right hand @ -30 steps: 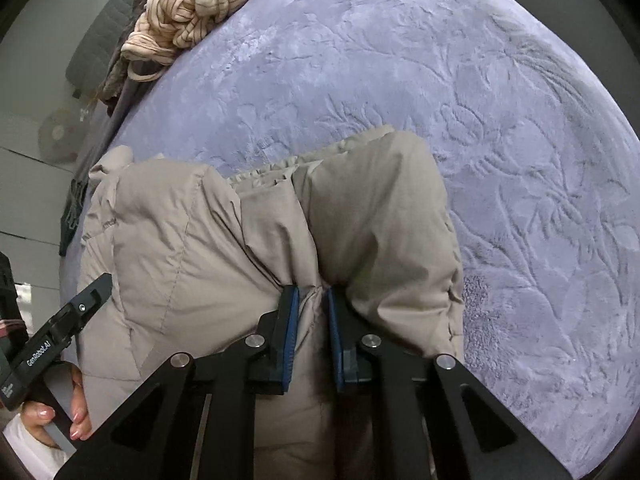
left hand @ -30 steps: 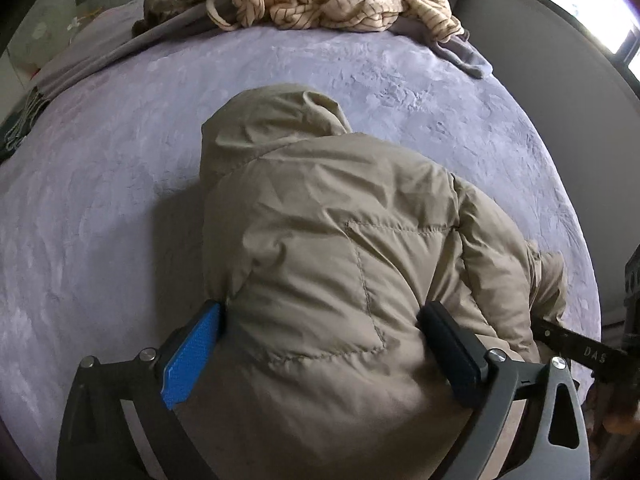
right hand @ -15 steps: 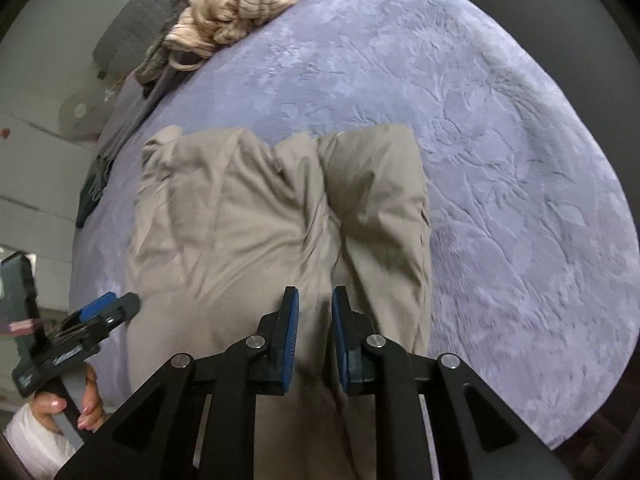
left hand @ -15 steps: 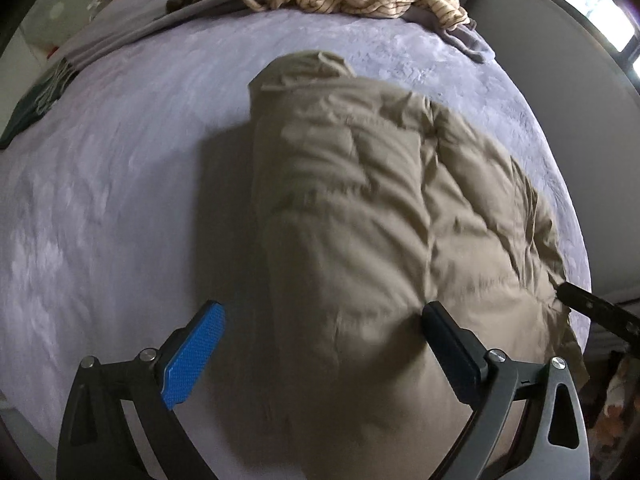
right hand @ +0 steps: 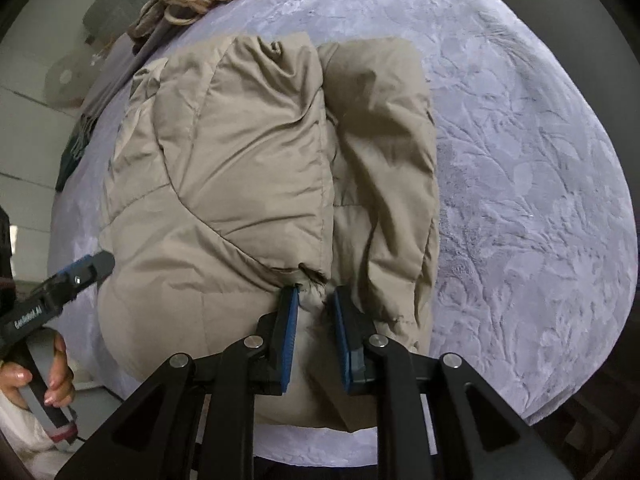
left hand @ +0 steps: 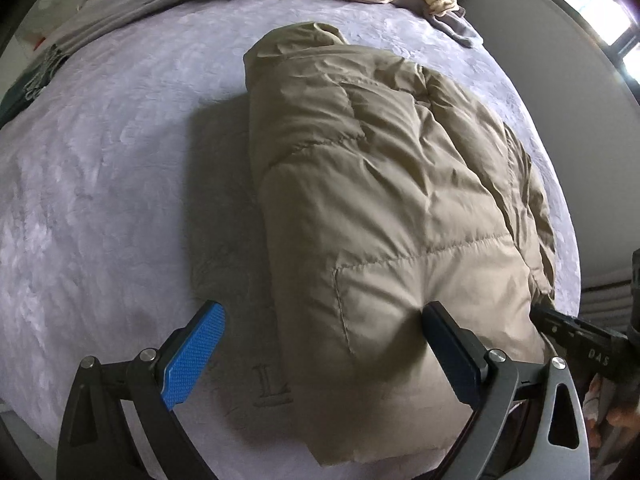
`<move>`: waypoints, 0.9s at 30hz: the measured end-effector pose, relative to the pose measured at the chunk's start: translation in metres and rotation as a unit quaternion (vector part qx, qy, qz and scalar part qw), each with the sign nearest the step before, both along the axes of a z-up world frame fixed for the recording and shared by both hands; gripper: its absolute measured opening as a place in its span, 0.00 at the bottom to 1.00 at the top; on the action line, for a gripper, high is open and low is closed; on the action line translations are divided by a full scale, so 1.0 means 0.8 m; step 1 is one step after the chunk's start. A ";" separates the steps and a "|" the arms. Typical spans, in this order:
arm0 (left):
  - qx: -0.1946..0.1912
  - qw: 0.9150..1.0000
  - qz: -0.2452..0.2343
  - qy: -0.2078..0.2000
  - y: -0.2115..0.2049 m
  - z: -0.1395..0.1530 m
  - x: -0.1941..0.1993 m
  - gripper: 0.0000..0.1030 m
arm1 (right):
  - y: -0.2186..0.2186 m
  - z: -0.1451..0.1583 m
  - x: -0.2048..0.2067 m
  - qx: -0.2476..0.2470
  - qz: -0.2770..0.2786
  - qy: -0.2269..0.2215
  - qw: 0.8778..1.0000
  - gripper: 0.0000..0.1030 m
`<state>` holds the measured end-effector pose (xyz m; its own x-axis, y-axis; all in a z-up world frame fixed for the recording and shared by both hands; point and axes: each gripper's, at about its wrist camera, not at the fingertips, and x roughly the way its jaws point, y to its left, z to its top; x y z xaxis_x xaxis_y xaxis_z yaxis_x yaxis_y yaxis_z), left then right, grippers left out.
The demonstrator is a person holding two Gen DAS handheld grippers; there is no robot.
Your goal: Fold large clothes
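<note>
On bed (left hand: 100,208) | puffer jacket (left hand: 380,200) folded compact, hood tucked | left gripper (left hand: 320,344) jaws spread, holding nothing | right gripper (right hand: 314,312) jaws opening, cuff between | left: final tidy.

The left gripper (left hand: 320,344) points steeply down with its jaws spread wide, the blue-padded finger (left hand: 196,356) clear on one side and the other finger pressed into fabric. The right gripper (right hand: 314,320) also aims steeply down, its jaws narrow and opening around a pinch of cloth. A bare hand (right hand: 44,380) grips the left handle.
</note>
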<state>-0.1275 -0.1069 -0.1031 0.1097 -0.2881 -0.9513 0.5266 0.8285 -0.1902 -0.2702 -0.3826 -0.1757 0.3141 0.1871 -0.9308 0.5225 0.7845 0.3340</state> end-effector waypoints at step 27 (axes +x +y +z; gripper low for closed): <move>-0.039 0.999 -0.032 0.012 0.037 0.009 0.022 0.99 | 0.017 0.067 -0.010 -0.059 -0.098 -0.037 0.993 0.76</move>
<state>-0.1098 -0.0772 -0.0961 0.0652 -0.3672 -0.9278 0.5731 0.7750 -0.2665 -0.2778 -0.3687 -0.1225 0.4020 0.0056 -0.9156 0.6470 0.7058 0.2884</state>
